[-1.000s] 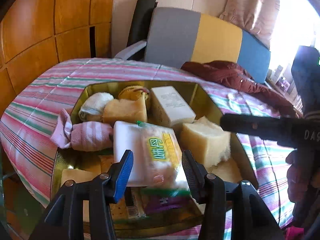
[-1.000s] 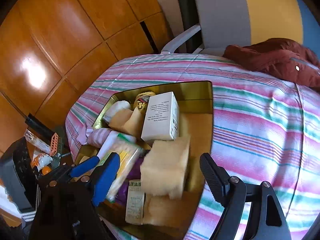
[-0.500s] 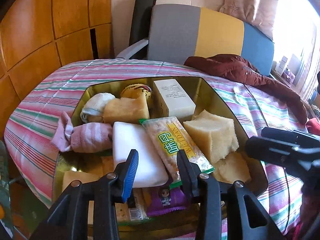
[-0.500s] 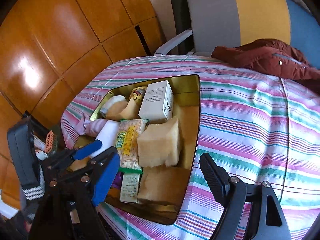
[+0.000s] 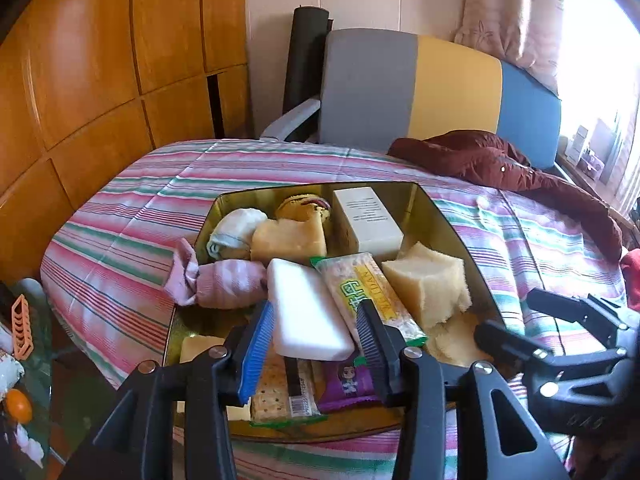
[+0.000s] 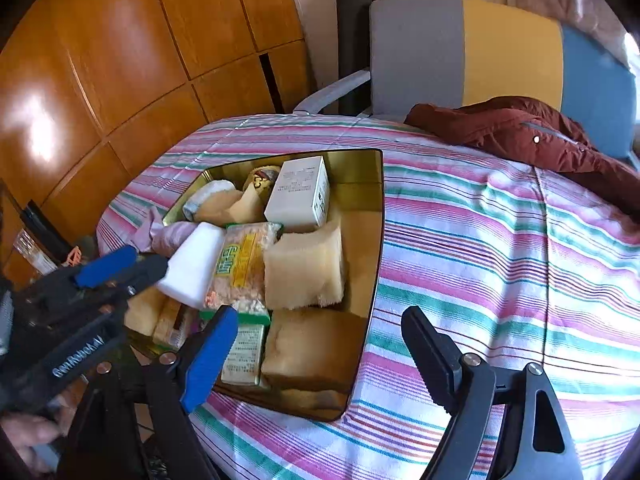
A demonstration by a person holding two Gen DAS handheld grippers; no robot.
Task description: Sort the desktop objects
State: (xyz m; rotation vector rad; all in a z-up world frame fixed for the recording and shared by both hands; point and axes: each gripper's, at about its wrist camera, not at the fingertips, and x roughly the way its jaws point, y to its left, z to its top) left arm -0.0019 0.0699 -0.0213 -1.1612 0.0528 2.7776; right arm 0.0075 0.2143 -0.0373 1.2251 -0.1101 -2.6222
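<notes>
Sorting stage: most of the loose desktop things already lay packed inside the gold metal tin (image 5: 448,220), which sat on the striped pink-and-green cloth surface (image 5: 132,216), likely so they stayed gathered in one container.
Left gripper (image 5: 316,330): hung just above the near end of the tin, its jaws opening; the white rectangular foam block (image 5: 304,312) lay between them, but I could not tell whether the pads pressed on it.
White block's place: directly ahead of the left gripper, leaning on the clear rice-cracker packet with yellow label (image 5: 368,292) at its right side, probably because the tin was too full for it to lie flat.
Right gripper (image 6: 320,344): jaws apart and widening, empty, hovering over the tin's near right corner, seemingly waiting its turn.
Yellow sponge chunk (image 6: 304,268): just beyond the right gripper, wedged against the white cardboard box (image 6: 300,196).
</notes>
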